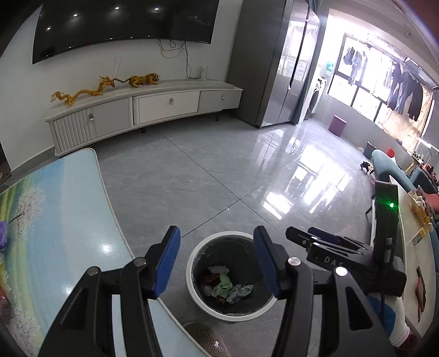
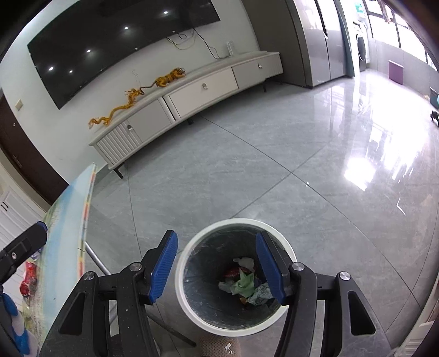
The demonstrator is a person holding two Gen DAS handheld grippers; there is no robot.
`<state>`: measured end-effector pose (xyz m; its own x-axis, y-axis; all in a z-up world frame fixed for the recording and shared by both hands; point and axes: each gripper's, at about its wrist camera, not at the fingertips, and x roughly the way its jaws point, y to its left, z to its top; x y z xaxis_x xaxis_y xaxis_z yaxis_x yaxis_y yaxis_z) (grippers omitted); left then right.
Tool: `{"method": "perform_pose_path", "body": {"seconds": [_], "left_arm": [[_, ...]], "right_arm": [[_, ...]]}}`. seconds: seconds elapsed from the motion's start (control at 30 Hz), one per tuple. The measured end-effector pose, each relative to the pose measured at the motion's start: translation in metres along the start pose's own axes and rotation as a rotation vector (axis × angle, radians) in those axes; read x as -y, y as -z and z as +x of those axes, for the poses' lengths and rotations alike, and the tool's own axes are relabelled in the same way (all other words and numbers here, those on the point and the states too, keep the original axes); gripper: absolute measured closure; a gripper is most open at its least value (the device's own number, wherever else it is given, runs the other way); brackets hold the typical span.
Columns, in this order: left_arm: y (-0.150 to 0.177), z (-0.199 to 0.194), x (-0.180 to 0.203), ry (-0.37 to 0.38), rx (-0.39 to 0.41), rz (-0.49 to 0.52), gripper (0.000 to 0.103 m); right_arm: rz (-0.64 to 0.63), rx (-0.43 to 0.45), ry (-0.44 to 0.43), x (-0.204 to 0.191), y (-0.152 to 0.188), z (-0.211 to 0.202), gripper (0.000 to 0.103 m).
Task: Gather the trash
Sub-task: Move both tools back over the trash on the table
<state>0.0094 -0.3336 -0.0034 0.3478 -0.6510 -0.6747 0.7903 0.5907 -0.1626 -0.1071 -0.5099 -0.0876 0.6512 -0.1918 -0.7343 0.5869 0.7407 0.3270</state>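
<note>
Blue pads of my left gripper stand apart, nothing between them; straight below the gap sits the white trash bin on the grey tiled floor. My right gripper also has its jaws spread and empty, hanging over the same bin. Neither tool touches the bin rim.

Trash lies at the bottom of the bin: crumpled green wrapper, something red, some pale plastic and paper, all in one heap. Same heap shows from the right wrist view, partly hidden behind my right-side pad.

Left of the bin is a table with a printed landscape top; its edge runs just beside the bin. From the right view I see the table edge-on, with a red wrapper on it near the left gripper's finger that pokes in at frame left. In the left view my right gripper shows at the right, near the bin.

Brown knit slipper sits at the bottom edge, just beside the bin. Far back: long white TV cabinet against the wall with yellow figurines on top, dark screen above.
</note>
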Motion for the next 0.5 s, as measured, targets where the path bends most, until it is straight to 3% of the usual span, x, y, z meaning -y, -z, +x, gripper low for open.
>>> {"method": "perform_pose_path", "body": {"seconds": [0.27,0.5], "left_arm": [[0.014,-0.062,-0.031,-0.051,0.07,-0.01,0.05],[0.034,-0.122,-0.082,-0.132,0.148,-0.066,0.049]], "right_arm": [[-0.078,0.08,-0.042,-0.046,-0.008,-0.042,0.046],[-0.163,0.125,-0.08,-0.093,-0.013,-0.066,0.046]]}}
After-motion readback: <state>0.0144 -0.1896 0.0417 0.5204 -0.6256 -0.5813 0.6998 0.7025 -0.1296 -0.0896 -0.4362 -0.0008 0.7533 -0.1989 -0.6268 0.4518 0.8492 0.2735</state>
